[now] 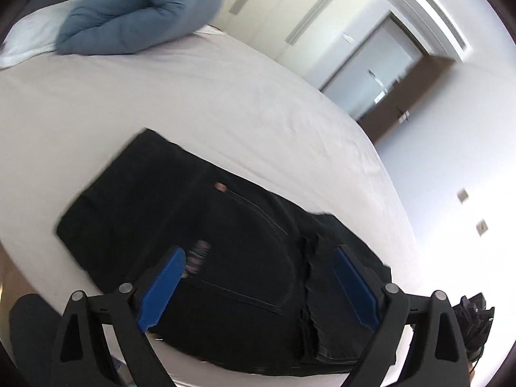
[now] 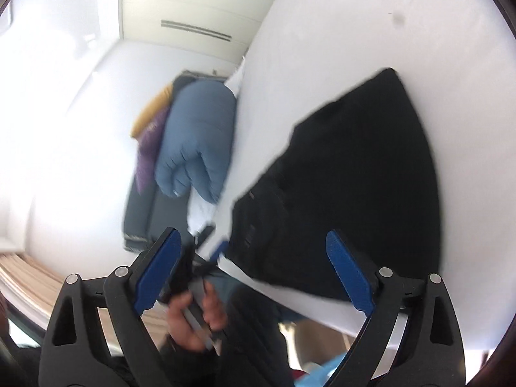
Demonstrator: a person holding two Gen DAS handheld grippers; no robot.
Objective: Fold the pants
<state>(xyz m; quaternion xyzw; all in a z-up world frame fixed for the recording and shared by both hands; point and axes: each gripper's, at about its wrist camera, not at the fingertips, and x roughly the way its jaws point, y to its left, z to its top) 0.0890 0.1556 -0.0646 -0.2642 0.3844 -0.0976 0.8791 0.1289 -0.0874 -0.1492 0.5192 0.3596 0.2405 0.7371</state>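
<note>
Clearly both tools stand wide open and hold nothing. From the left wrist view, the left gripper [image 1: 258, 285] hangs above the black pants [image 1: 206, 235], its two blue-padded fingers [image 1: 163, 287] spread far apart with bare air between them; neither pad presses the cloth, though the garment fills the whole gap behind them. From the right wrist view, the right gripper [image 2: 254, 271] is spread just as wide, and its pads likewise clamp nothing. Its right finger [image 2: 350, 274] shows against the near edge of the pants [image 2: 354, 177], while its left finger sits off the bed, in front of the person's hand [image 2: 193, 319], which grasps the other tool's handle below the mattress edge. The pants lie flat on the white bed sheet [image 1: 193, 103], near the edge closest to the person, folded into a compact dark block with roughly straight sides. On the upper layer a curved pocket seam, a small coppery rivet and a faded worn patch are visible, and at one end the frayed hems stack over each other. A rolled blue quilted duvet [image 1: 135, 16] sits well apart from the pants at the far end of the bed, with a white pillow [image 1: 29, 38] beside it. Both views are somewhat smeared by motion blur.
</note>
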